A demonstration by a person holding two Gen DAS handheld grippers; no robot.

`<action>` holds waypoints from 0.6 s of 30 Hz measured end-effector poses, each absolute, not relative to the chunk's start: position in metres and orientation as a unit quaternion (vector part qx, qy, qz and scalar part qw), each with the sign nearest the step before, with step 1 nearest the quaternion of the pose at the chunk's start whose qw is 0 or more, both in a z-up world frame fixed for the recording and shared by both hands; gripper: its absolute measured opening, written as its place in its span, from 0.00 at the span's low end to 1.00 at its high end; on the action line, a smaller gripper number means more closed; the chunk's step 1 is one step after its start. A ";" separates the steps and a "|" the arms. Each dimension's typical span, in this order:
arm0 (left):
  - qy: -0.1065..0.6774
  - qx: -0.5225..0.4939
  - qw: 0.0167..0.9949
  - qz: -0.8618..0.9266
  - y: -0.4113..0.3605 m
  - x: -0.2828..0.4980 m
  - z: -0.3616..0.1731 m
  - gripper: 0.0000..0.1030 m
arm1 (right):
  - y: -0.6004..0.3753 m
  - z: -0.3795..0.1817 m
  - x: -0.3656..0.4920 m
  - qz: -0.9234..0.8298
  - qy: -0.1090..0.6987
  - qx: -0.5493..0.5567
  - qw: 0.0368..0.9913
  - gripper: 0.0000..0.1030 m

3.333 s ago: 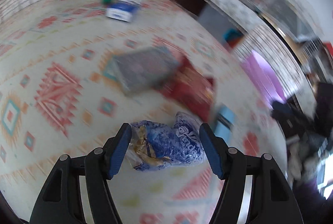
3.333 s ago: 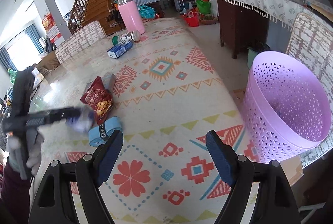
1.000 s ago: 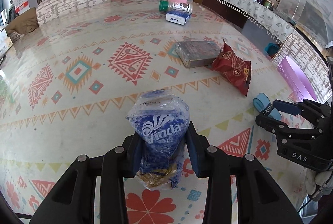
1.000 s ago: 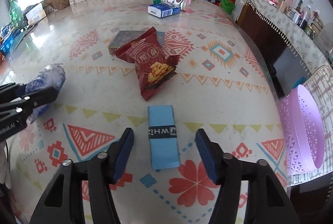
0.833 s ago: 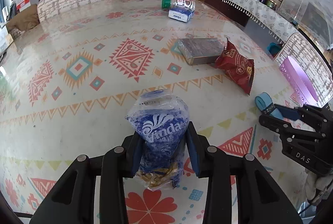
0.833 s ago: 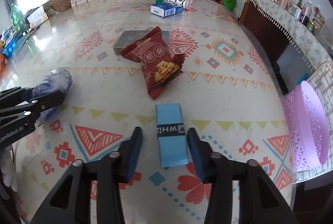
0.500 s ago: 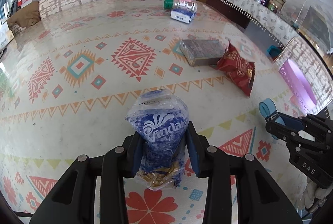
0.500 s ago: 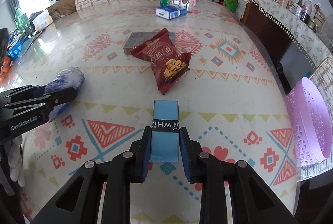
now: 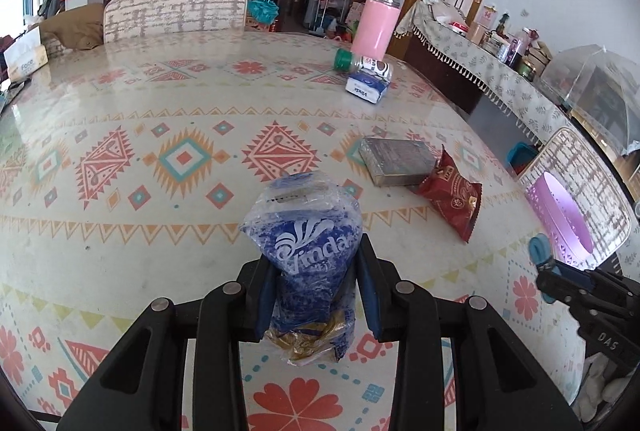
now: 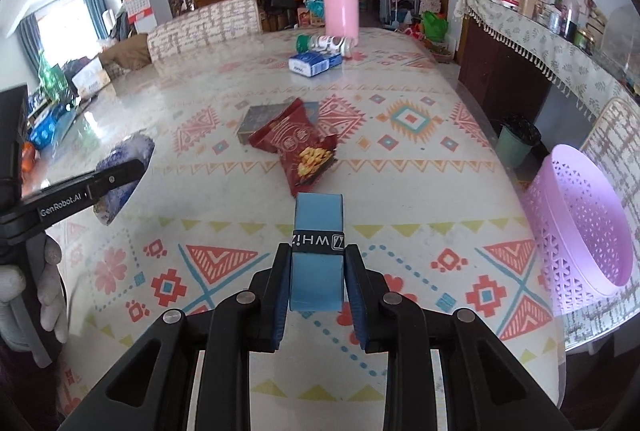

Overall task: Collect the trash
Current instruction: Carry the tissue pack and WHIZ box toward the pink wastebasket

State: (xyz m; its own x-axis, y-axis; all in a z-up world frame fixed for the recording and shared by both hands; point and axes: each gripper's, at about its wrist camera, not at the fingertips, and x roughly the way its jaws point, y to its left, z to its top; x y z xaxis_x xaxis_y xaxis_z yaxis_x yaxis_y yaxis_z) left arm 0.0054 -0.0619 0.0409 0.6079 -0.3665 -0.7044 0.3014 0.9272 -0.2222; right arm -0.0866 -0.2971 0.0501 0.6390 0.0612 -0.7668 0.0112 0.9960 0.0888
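Note:
My left gripper (image 9: 316,291) is shut on a crumpled blue Vinda plastic wrapper (image 9: 310,243), held above the patterned table (image 9: 120,191). The same wrapper (image 10: 128,167) shows at the left of the right wrist view, pinched by the left gripper (image 10: 120,171). My right gripper (image 10: 316,283) is shut on a flat light-blue packet (image 10: 318,251) with a black band, lifted off the table. In the left wrist view that packet (image 9: 538,249) sticks up from the right gripper (image 9: 548,267) at the far right. A lilac perforated basket (image 10: 584,223) stands past the table's right edge.
A red snack bag (image 10: 298,149) lies mid-table against a grey box (image 10: 256,121). Farther back are a blue tissue pack (image 10: 314,63), a lying green-capped bottle (image 10: 324,43) and a tall pink bottle (image 10: 340,7). A gloved hand (image 10: 44,287) holds the left tool. Chairs ring the table.
The right gripper closed on the light-blue packet and lifted it off the table. The left gripper kept its hold on the blue wrapper and rose a little.

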 end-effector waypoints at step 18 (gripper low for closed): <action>0.382 -0.010 0.903 -0.197 -0.077 -0.004 0.037 0.34 | -0.364 0.067 -0.127 -0.019 0.386 0.093 0.917 0.27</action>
